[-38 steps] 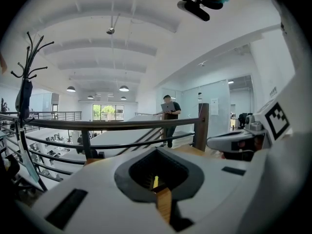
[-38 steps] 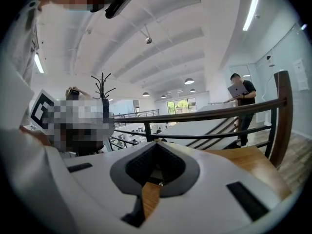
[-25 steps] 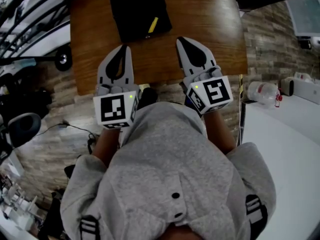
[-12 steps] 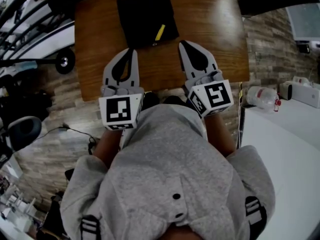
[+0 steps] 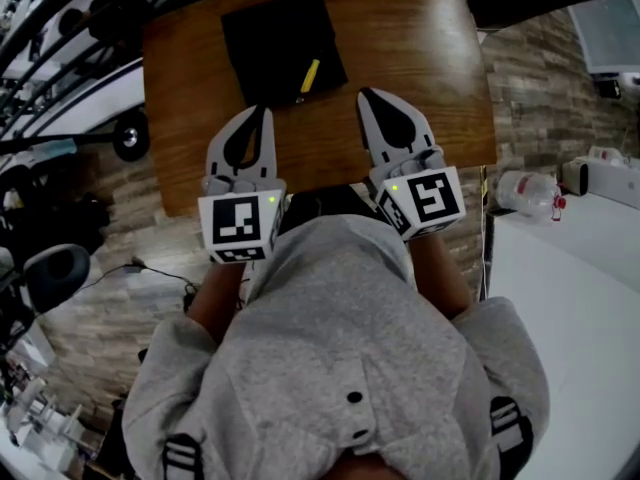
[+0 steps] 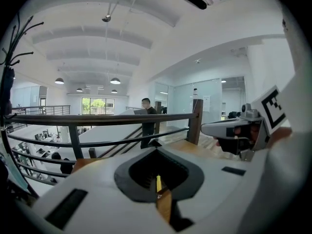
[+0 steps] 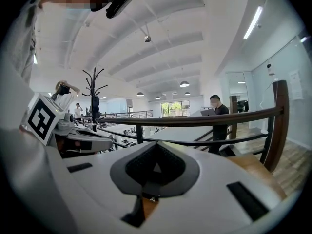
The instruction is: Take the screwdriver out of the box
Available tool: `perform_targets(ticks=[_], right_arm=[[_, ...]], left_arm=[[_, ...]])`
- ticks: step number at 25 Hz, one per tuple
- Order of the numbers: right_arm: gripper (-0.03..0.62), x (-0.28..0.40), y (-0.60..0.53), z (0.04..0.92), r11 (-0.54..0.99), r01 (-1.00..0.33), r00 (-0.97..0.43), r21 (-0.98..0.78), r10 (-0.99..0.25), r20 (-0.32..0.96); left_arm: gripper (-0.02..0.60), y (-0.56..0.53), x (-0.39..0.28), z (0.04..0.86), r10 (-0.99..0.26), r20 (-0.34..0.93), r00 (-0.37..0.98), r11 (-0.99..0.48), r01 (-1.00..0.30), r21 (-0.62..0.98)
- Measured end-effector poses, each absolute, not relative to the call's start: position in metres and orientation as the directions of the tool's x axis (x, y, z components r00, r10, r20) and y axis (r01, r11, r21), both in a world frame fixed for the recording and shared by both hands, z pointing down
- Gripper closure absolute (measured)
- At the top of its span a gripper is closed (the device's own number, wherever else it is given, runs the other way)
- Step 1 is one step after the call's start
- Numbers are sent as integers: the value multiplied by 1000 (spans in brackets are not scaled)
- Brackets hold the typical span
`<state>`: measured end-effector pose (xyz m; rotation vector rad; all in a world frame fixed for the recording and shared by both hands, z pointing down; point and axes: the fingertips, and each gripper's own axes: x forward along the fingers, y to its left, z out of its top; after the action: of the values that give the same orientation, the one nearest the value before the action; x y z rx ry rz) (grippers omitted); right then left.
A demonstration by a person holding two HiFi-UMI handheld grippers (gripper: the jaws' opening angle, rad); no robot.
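The yellow-handled screwdriver point(image 5: 308, 76) lies in the black box point(image 5: 270, 38) on the wooden table point(image 5: 420, 48), ahead of my left gripper point(image 5: 258, 116) and right gripper point(image 5: 368, 96). Both are clenched on nothing. Reaching in like this, I'd likely nudge the slim tool or shove the box away instead of grasping.

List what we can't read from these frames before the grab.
- Head view, box: plain black square; depth and walls too dark to tell.
- Head view, screwdriver: only the yellow handle is clear; shaft lost against the black.
- Left gripper view: the shut left claw blocks all but a yellow sliver.
- Right gripper view: the shut right claw hides box and screwdriver.
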<state>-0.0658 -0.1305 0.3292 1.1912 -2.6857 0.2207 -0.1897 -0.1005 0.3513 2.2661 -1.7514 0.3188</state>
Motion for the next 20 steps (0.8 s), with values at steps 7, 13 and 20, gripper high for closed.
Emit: perform_targets(ticks=[7,13,20], right_arm=[[579,-33,-157,330,656,-751,-651,-74,-717,249],[578,-8,-173,334,641,-763,-639,-84,-726,255],[578,11,-185,337,635,-764,-640,-113,-726,251]], left_arm=[[568,-126,-164,362,-884,390,257,-246,-966,79],[566,-154,-148,374,-867,421,266,-261,-963,70],[502,-177,-130,397,-832,475,286,-284,-956,78]])
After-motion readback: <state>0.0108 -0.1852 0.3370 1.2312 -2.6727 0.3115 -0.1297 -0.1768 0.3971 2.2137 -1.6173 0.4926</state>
